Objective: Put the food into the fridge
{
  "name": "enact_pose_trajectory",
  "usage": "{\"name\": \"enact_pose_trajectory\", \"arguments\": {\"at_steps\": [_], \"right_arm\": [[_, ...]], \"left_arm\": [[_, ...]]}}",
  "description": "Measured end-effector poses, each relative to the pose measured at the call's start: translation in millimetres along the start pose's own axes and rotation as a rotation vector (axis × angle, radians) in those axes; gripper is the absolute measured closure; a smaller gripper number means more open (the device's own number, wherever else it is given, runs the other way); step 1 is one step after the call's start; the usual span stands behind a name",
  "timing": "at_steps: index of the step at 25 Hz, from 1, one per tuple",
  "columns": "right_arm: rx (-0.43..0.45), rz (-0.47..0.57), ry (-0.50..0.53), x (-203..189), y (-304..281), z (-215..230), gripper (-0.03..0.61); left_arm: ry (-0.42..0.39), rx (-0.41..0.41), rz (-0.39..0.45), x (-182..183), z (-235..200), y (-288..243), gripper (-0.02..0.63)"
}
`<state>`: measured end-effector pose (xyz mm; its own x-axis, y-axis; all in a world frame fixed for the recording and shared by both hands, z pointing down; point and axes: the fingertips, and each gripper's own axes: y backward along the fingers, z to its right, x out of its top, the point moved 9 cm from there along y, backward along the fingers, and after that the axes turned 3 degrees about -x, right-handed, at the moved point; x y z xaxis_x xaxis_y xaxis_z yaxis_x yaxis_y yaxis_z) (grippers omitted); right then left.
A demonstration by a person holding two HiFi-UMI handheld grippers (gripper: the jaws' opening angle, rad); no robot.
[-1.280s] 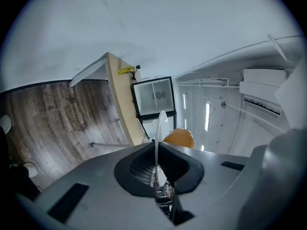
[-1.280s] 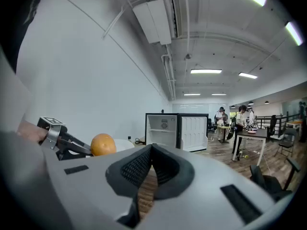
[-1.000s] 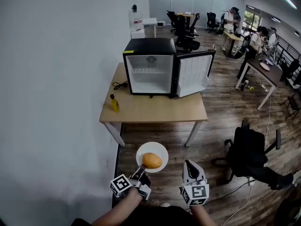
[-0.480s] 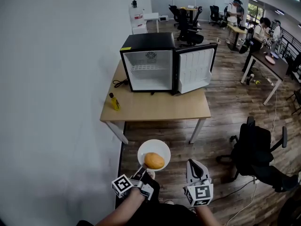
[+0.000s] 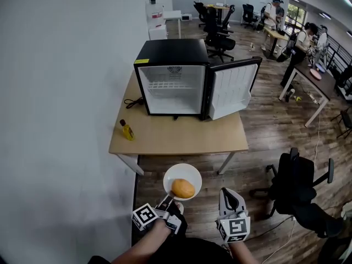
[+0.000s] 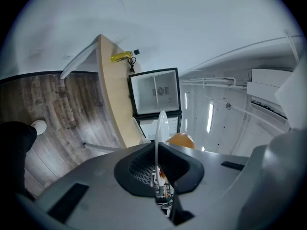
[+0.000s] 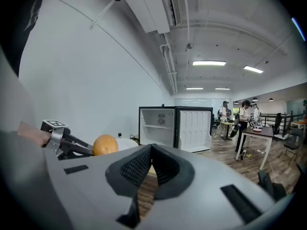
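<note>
A white plate [image 5: 171, 174] with a round orange piece of food [image 5: 183, 188] on it is held level over the floor, short of the table. My left gripper [image 5: 168, 199] is shut on the plate's near rim; in the left gripper view the plate [image 6: 161, 127] stands edge-on between the jaws, with the food [image 6: 182, 140] beside it. My right gripper [image 5: 226, 193] is shut and empty, just right of the plate. The black mini fridge [image 5: 170, 81] stands on the wooden table [image 5: 176, 135], its door [image 5: 234, 89] swung open to the right. The inside looks bare.
A small yellow bottle [image 5: 127, 130] and a black cable [image 5: 132, 102] lie on the table's left part. A white wall runs along the left. A black office chair [image 5: 294, 180] stands right of me. People, desks and chairs fill the far right of the room.
The view has drawn nearer to the table and fridge. Both grippers stay the same, with the plate and food still held in the left one.
</note>
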<state>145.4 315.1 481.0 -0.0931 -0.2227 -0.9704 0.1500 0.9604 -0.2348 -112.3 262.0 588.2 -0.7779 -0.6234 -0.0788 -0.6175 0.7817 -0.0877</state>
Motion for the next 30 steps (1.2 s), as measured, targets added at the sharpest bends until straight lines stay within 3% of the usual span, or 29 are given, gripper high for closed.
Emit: {"name": "enact_pose_trajectory", "arguments": {"at_steps": [11, 17, 23, 30], "right_arm": [[-0.019, 0.003, -0.015, 42, -105, 9, 0.518], [-0.04, 0.001, -0.041, 47, -150, 2, 0.518], [-0.049, -0.022, 0.019, 52, -177, -10, 0.518], [-0.061, -0.017, 0.017, 56, -197, -12, 0.518]], "left_arm": [[-0.006, 0.013, -0.022, 84, 10, -75, 0.594], [-0.005, 0.01, -0.051, 123, 2, -100, 0.594], [-0.013, -0.001, -0.081, 149, -2, -120, 0.594], [-0.013, 0.004, -0.092, 174, -5, -142, 0.594]]}}
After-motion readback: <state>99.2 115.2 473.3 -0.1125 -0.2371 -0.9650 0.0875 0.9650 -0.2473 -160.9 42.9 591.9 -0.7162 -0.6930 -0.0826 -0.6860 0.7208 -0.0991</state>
